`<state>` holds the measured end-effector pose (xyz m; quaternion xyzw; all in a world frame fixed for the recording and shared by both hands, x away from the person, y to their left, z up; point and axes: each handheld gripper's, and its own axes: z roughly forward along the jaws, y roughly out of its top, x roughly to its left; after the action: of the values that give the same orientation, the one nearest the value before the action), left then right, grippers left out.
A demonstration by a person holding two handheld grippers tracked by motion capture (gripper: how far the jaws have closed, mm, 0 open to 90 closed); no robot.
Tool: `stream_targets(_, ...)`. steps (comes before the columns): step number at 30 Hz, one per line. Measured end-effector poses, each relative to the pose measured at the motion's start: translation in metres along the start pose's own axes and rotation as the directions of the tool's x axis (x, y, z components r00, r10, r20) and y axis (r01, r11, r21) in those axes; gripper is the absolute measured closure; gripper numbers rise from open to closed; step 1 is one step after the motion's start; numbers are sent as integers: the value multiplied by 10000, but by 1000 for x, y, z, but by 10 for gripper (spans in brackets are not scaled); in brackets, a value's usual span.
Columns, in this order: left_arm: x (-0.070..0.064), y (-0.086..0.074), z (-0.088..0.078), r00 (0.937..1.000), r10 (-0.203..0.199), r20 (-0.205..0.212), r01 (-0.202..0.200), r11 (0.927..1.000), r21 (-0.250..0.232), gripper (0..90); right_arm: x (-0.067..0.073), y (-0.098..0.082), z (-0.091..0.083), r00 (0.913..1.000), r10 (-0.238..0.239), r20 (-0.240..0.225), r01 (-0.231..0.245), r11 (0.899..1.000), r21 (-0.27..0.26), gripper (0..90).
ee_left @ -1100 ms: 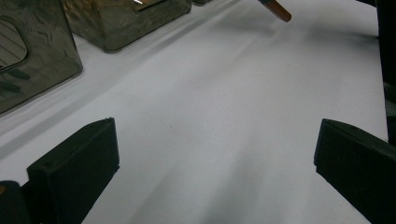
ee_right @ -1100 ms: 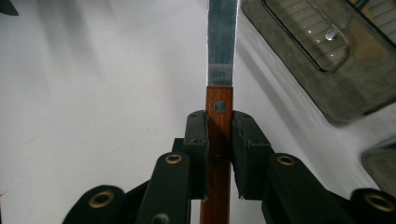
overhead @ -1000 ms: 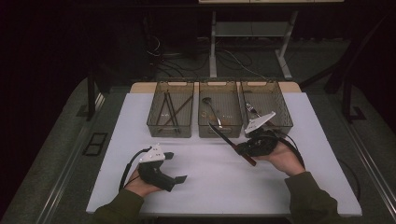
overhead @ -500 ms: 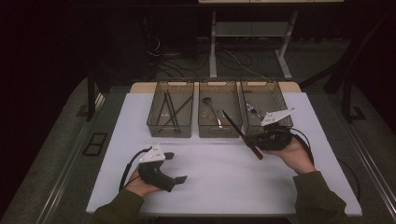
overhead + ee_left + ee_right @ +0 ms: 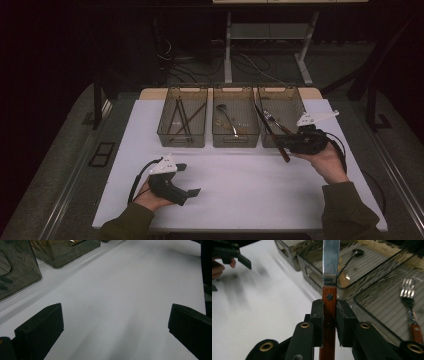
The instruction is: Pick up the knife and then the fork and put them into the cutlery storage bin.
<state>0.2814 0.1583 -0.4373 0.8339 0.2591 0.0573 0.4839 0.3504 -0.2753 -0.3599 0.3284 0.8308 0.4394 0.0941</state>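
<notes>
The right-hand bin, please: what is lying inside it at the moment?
A wooden-handled fork lies inside the right-hand bin. The knife and right gripper cover its near corner.

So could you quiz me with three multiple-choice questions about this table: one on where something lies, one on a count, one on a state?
1. Where does the silver fork with a brown wooden handle lie?
A. on the white tabletop
B. in the right-hand clear smoky plastic bin
C. in the left-hand bin

2. How many clear bins stand in the row?
A. two
B. three
C. four

3. How does the right gripper stand?
A. open, with nothing between its jaws
B. shut on a spoon
C. shut on the wooden-handled table knife

Answers: 1 B, the fork rests on that bin's ribbed floor; 2 B, the high view shows three side by side; 3 C, both pads press the knife's handle.
</notes>
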Motion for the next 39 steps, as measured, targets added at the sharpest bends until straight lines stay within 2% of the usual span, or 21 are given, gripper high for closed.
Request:
stream_targets(10,1,0,1,10000,-46,-23,46,10000,34,0,-22,5,-22,9965,352,763,-305,9976,-616,773)
stream_targets(14,1,-1,1,10000,-67,-34,67,10000,12,0,-35,9,-25,9909,515,1242,-427,9965,-725,773)
stream_targets(23,1,-1,1,10000,-78,-32,78,10000,2,0,-57,19,-29,9796,980,1752,-792,9906,-1113,773)
stream_targets(33,1,-1,1,10000,-97,-20,97,10000,10,0,-80,18,-21,9616,1354,2387,-1135,9882,-1031,773)
stream_targets(39,2,-1,1,9999,-109,-1,109,9999,2,0,-95,19,-6,9483,1516,2787,-1428,9884,-517,773)
